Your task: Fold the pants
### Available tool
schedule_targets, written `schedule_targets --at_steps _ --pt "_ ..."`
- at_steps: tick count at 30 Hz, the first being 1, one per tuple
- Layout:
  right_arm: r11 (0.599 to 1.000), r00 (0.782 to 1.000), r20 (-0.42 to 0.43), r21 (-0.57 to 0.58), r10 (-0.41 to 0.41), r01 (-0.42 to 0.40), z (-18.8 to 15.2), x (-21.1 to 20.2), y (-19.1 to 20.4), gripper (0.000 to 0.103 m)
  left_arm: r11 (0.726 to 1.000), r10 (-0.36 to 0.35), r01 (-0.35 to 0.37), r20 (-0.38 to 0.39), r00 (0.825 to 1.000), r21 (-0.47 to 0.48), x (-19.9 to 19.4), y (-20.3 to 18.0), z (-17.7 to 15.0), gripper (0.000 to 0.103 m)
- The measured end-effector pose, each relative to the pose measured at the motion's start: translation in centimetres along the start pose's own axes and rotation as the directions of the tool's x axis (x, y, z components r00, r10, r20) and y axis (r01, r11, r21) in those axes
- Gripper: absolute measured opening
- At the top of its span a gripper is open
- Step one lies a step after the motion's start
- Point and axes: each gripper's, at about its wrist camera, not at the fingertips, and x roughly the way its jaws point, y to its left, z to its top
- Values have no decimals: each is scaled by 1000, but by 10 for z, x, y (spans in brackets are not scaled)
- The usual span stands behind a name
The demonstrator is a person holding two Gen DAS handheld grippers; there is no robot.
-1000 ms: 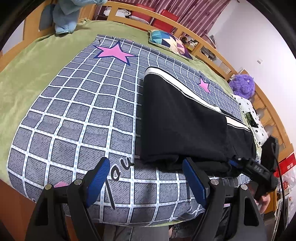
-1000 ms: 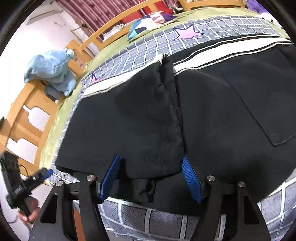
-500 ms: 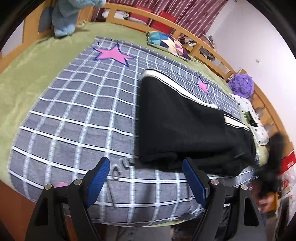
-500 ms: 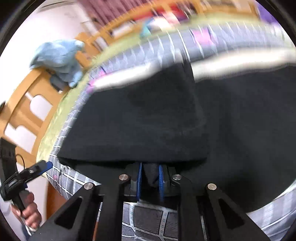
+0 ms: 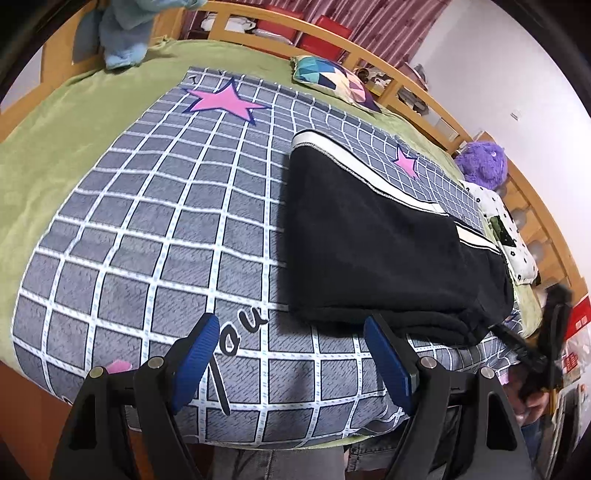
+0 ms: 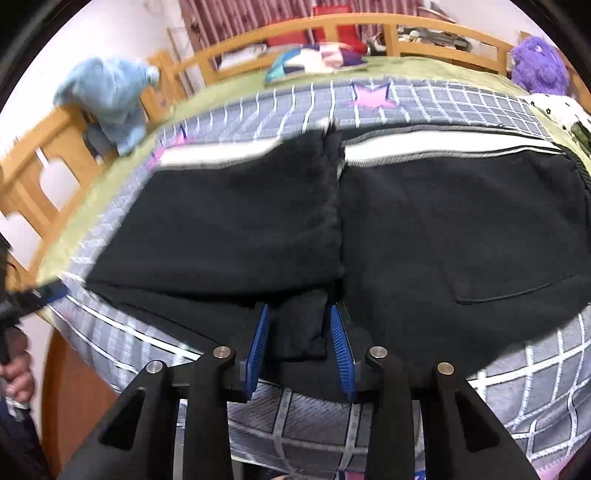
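Observation:
Black pants with a white side stripe lie folded on a grey checked blanket. My left gripper hangs open over the blanket at the pants' near left corner, touching nothing. In the right wrist view the pants fill the middle, one folded leg lying over the left half. My right gripper is at their near edge. Its jaws are opening, and a small flap of black cloth stands loosely between the blue pads. The right gripper shows blurred at the far right of the left wrist view.
The blanket lies on a green bed with a wooden rail. A blue cloth heap, a patterned pillow, a purple plush and a white spotted cloth sit along the bed's edges. A person's legs are against the near edge.
The right gripper's jaws closed on a flap at the pants' near edge, then parted again, and the gripper rolled and lifted slightly. The left gripper stayed put and open.

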Motion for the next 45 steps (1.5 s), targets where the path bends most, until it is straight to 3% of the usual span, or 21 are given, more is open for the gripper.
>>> schedule_targets --at_steps 4,6,7,8,9,11,13,15,16,18,20,23,27,30,31,32,34,35,38,42,45 --pt "1000 997 79 7 24 -25 13 -14 0 54 1000 -12 12 -1 1000 0 3 -4 6 79" --pt "1000 997 80 -4 -8 8 17 -4 -1 54 1000 -23 23 0 1000 -3 4 -5 7 79" --pt "1000 998 65 16 -5 4 20 7 0 41 1000 -25 25 2 1000 -3 4 -6 7 79" --pt "999 999 44 46 1 -3 21 15 -3 20 1000 -24 24 2 1000 1 4 -7 7 79" --pt "998 1000 25 65 1 -2 24 22 -5 14 1000 -22 22 0 1000 5 4 -7 7 79" --pt "998 995 90 37 40 -44 26 4 0 14 1000 -14 14 -4 1000 10 3 -6 6 79" --pt "982 972 173 71 159 -173 26 -25 -2 14 1000 -15 15 -3 1000 1 2 -1 6 79" --pt "968 964 167 109 208 -228 23 -30 -8 14 1000 -17 17 -7 1000 -17 4 4 7 79" --pt "969 969 144 117 202 -219 21 -25 -9 15 1000 -20 20 -8 1000 -23 6 6 7 79" --pt "981 987 11 110 157 -158 7 8 -11 18 999 -25 24 -16 1000 -32 11 8 8 79" --pt "986 987 -76 105 138 -130 -5 31 -13 19 999 -21 21 -23 1000 -31 15 7 10 79" --pt "987 987 -49 67 150 -147 -4 15 -13 26 999 -32 31 -12 999 -23 14 4 14 79" --pt "987 991 56 92 124 -129 14 -1 -17 50 999 -35 35 -3 999 20 23 -15 25 79" --pt "989 995 26 109 97 -99 19 22 -16 49 997 21 -21 -7 1000 71 40 -31 28 79" --pt "992 997 -7 100 73 -72 17 35 -15 43 996 43 -41 -16 999 78 46 -32 26 79" --pt "996 998 -39 74 48 -45 12 48 -12 41 994 73 -70 -38 997 88 57 -32 22 79" --pt "1000 1000 -25 12 7 -7 4 51 -3 41 990 112 -103 -95 989 98 76 -29 13 80" --pt "1000 1000 -26 -14 -4 4 5 51 0 41 986 123 -112 -85 989 127 78 -30 9 80" --pt "999 998 -65 -39 26 -29 21 44 -1 41 981 115 -100 -85 990 169 65 -37 13 80" --pt "999 998 47 -8 49 -48 58 35 -11 49 988 66 -56 -70 995 141 51 -37 34 80" --pt "999 996 78 -16 44 -43 90 55 -8 49 992 60 -53 -64 996 111 51 -37 56 80"
